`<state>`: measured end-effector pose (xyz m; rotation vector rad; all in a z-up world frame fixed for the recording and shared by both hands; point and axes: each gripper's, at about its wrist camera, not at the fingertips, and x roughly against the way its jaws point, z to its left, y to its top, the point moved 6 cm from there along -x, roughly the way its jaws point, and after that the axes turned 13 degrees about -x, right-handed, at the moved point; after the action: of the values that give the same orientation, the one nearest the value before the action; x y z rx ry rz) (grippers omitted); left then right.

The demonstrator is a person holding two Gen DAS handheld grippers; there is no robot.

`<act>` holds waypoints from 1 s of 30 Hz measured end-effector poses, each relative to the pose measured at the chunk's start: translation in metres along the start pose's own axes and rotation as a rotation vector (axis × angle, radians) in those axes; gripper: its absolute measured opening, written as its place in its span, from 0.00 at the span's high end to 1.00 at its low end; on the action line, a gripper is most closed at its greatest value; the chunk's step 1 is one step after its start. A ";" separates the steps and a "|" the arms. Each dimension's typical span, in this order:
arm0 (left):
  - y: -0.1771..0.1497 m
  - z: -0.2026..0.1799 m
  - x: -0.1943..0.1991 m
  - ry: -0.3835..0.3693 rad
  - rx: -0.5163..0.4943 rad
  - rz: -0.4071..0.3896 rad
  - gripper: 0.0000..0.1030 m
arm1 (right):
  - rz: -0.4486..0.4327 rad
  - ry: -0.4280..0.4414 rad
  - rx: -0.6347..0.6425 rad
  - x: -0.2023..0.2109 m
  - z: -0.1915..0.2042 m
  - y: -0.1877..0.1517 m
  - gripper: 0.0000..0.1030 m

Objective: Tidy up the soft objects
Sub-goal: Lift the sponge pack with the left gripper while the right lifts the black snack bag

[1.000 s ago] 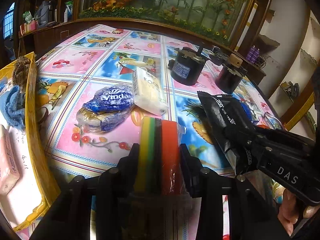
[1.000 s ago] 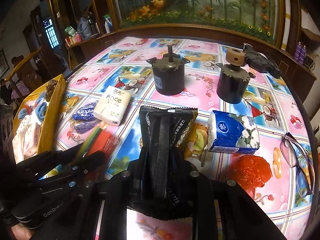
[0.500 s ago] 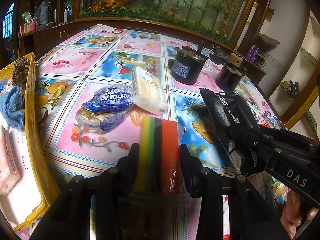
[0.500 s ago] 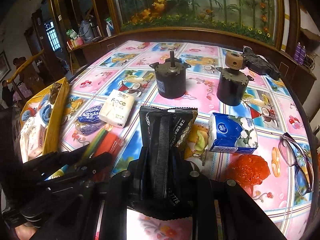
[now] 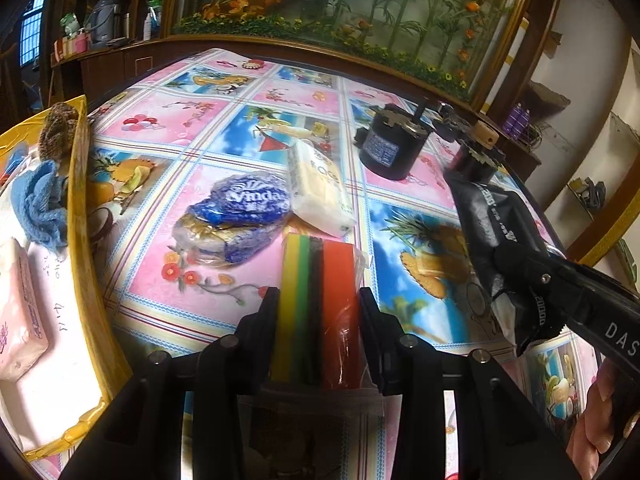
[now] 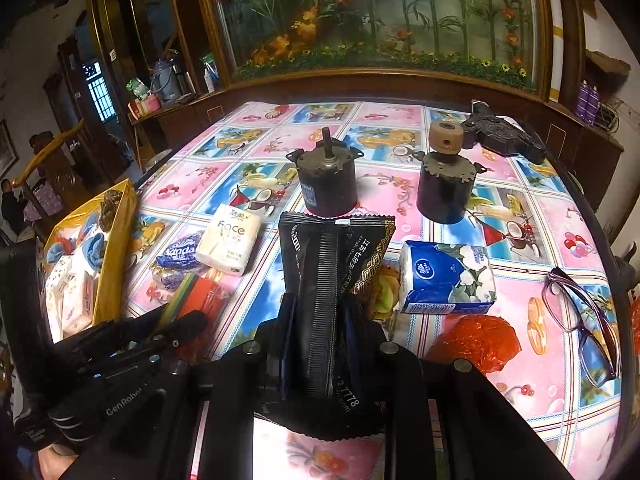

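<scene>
My left gripper (image 5: 318,292) is shut on a plastic-wrapped pack of yellow, green, black and red striped pads (image 5: 320,272), held just above the tablecloth. The same gripper (image 6: 188,316) and pack (image 6: 196,292) show at the lower left of the right wrist view. My right gripper (image 6: 320,300) is shut on a black foil packet (image 6: 332,248) that stands up between its fingers. In the left wrist view that packet (image 5: 488,216) and the right gripper (image 5: 516,264) sit at the right, apart from the striped pack.
A yellow tray (image 5: 80,208) at the left holds a blue cloth, a pink tissue pack and a brown scrubber. Vinda pack (image 5: 240,212), white Face pack (image 5: 320,192), blue-white tissue pack (image 6: 448,276), red bag (image 6: 476,340), two motors (image 6: 328,184), glasses (image 6: 580,320).
The right gripper with the black packet has drifted slightly to the right in the left wrist view. The left gripper and its striped pack have stayed put.
</scene>
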<state>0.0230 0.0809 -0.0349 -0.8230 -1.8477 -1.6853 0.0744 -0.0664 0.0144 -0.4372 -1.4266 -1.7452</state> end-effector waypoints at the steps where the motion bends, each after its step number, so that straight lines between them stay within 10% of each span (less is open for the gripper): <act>1: 0.000 0.002 0.002 0.001 0.009 -0.007 0.64 | -0.004 -0.001 -0.003 0.001 -0.001 0.001 0.77; 30: 0.006 0.015 0.029 -0.015 0.070 -0.138 0.64 | -0.009 0.038 0.001 0.001 0.005 -0.003 0.77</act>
<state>0.0074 0.0986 -0.0115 -0.6953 -2.0019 -1.6905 0.0703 -0.0624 0.0148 -0.3962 -1.4048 -1.7504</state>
